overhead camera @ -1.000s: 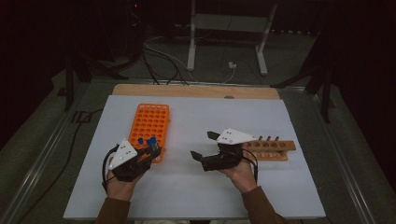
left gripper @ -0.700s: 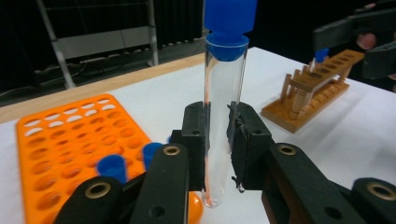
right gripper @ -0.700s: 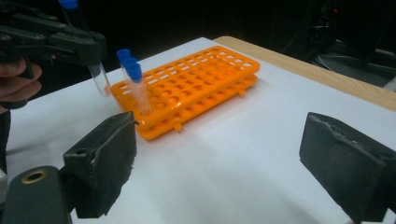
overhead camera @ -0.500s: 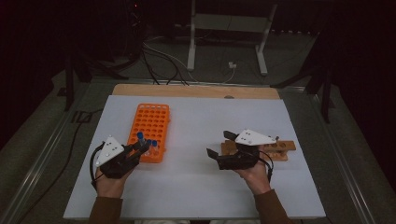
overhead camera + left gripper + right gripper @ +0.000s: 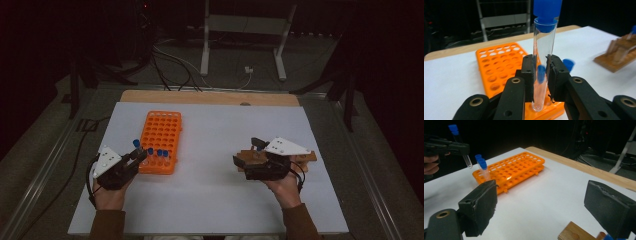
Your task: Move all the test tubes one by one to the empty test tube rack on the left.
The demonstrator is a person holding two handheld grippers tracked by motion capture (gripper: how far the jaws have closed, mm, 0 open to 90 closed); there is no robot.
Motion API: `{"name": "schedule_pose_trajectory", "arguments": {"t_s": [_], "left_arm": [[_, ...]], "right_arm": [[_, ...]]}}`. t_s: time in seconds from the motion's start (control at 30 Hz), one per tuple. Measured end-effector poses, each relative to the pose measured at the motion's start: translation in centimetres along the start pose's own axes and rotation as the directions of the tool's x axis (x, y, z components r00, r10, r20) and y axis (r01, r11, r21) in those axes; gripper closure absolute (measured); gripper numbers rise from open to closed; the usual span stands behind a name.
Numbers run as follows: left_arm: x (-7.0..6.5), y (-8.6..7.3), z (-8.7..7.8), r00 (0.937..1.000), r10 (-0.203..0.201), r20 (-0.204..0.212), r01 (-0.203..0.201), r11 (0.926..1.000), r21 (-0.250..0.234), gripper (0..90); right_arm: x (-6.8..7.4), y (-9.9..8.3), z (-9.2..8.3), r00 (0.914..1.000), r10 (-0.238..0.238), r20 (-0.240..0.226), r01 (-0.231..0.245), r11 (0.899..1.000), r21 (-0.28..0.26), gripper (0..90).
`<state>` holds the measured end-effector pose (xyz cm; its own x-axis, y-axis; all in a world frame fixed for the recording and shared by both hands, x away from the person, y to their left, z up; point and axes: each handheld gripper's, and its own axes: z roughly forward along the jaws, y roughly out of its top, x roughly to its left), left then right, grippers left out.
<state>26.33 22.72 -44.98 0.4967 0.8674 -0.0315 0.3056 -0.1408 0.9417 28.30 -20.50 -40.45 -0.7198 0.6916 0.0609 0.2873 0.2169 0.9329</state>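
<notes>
My left gripper is shut on a clear test tube with a blue cap, held upright just off the near left corner of the orange tube rack. The rack's near row holds a few blue-capped tubes. In the right gripper view the held test tube hangs above the table beside the rack. My right gripper is open with nothing between its jaws, hovering at the left end of a wooden tube holder. A blue cap shows by that holder.
A white mat covers the table, with a wooden edge at the far side. Beyond the table stand a metal frame and floor cables. Bare mat lies between rack and holder.
My left gripper has drawn back to the left of the rack with the tube in it. The right gripper has shifted right to the wooden holder's end.
</notes>
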Motion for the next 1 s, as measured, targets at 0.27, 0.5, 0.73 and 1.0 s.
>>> {"name": "schedule_pose_trajectory", "arguments": {"t_s": [0.27, 0.5, 0.73, 1.0], "left_arm": [[0.5, -1.2, 1.3, 0.9985, -0.021, -0.051, 0.023, 0.9994, 0.027, 77.5], [0.4, -2.0, 2.5, 0.9972, 0.004, -0.075, 0.001, 0.9977, 0.068, 77.5], [0.7, -2.9, 3.3, 0.9971, 0.006, -0.076, 0.003, 0.9928, 0.119, 77.5], [0.4, -3.3, 4.0, 0.9952, 0.043, -0.088, -0.026, 0.9814, 0.190, 77.7]], "right_arm": [[-0.7, -0.2, -1.0, 0.9998, 0.002, 0.020, -0.001, 1.000, -0.004, 11.5], [-1.0, -0.3, -1.5, 0.9996, 0.001, 0.029, -0.001, 1.000, -0.010, 11.6], [-0.8, -0.3, -1.4, 0.9997, -0.004, 0.022, 0.005, 1.000, -0.009, 12.4], [-0.9, -0.3, -1.6, 0.9998, -0.002, 0.021, 0.002, 1.000, -0.015, 12.8]]}}
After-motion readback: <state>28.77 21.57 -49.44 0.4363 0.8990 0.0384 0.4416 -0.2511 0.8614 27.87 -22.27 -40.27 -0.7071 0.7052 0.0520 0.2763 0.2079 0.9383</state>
